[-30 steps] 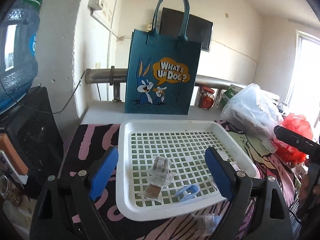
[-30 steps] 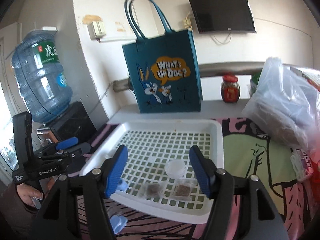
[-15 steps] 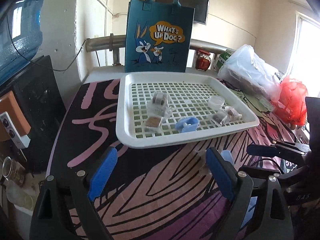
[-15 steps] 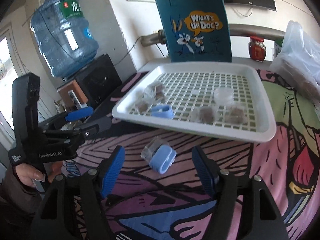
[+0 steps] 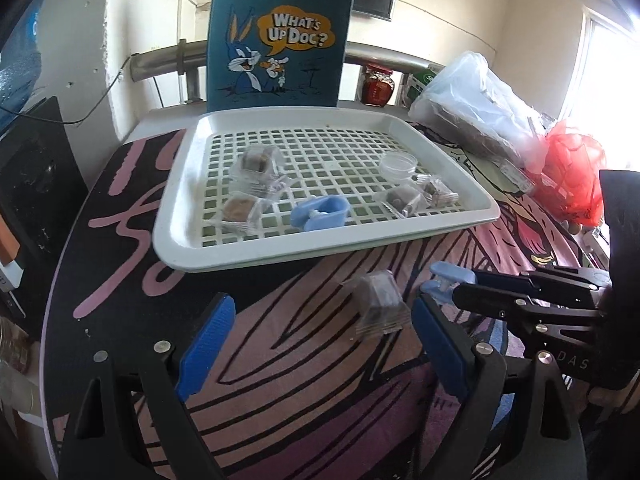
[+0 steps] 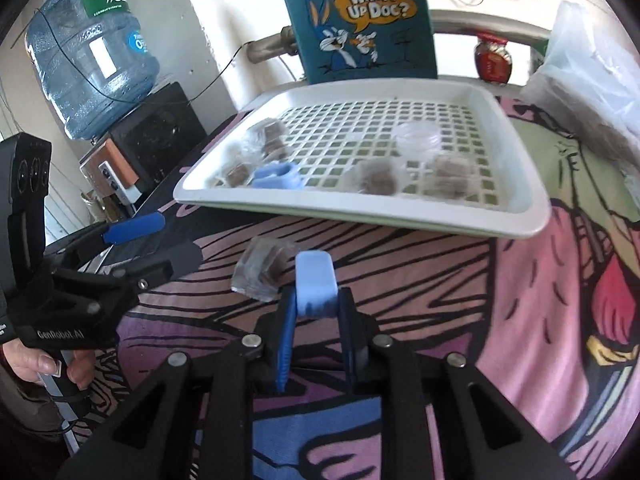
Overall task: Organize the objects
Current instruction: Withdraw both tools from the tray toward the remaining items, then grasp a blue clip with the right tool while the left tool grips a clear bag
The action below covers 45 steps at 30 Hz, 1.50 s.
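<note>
Blue clip (image 6: 315,289) pinched near tray (image 6: 520,216) edge

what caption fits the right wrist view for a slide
Right gripper shut on a light blue clip on the patterned cloth, beside a clear snack packet, in front of the white tray.

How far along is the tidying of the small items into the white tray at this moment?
Done: the white tray already holds a blue clip, a clear round lid and several clear snack packets. In hand: the right gripper, whose jaws have just been closing, is shut on a second blue clip on the cloth. Left: one clear packet lies outside the tray, between the open left gripper's fingers.
</note>
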Tool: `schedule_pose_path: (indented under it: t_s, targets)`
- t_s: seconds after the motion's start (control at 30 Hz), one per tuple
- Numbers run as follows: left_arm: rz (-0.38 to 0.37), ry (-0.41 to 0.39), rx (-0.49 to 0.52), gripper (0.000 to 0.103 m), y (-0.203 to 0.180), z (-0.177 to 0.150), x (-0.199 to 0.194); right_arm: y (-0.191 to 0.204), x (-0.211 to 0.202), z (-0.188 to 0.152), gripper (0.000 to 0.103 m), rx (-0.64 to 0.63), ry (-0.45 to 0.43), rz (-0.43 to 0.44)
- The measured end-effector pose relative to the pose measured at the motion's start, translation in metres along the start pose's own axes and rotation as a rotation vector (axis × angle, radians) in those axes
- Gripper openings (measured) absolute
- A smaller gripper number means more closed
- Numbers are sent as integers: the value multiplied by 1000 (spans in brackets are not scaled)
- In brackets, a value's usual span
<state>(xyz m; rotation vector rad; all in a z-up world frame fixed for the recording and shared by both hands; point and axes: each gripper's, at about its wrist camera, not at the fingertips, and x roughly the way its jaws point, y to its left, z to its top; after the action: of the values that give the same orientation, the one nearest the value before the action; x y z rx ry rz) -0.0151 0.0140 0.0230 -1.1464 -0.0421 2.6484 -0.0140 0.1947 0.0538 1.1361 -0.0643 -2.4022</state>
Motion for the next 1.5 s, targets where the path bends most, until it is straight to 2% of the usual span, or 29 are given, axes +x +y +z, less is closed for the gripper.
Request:
schedule_pose_path:
  t_s: [0.13, 0.23, 0.3, 0.37, 0.4, 0.57, 0.6, 0.67, 0.87, 1.23, 1.37, 1.5]
  targets:
    - [1, 29, 33, 90, -19, 2, 18, -5, -10, 0, 20, -47, -31, -101]
    - [9, 42, 37, 81, -25, 4, 28, -14, -9, 0, 20, -49, -32, -157]
    - [6, 66, 31, 64, -26, 5, 35, -17, -5, 0, 20, -38, -20, -145]
    - [11, 81, 30, 53, -25, 5, 39, -17, -2, 0, 20, -43, -4, -136]
    - [-4, 79, 29, 33, -25, 4, 38, -17, -2, 0, 20, -44, -3, -132]
    - [-17, 80, 36, 32, -23, 2, 35, -17, 2, 1, 20, -44, 16, -128]
    - [-18, 79, 37, 27, -22, 0, 33, -17, 4, 1, 20, -40, 26, -126]
    - [-15, 72, 41, 26, -21, -2, 28, -18, 4, 0, 20, -32, 27, -120]
    - [3, 63, 34, 26, -8, -7, 19, -15, 6, 1, 21, -41, 31, -128]
    - [-8, 53, 1, 26, -3, -8, 18, -15, 8, 1, 22, -48, 34, -124]
    - [2, 24, 9, 26, -5, -8, 12, -18, 5, 0, 20, -24, 23, -86]
    - [0, 3, 4, 26, -4, -8, 8, -15, -6, -1, 20, -26, -35, -46]
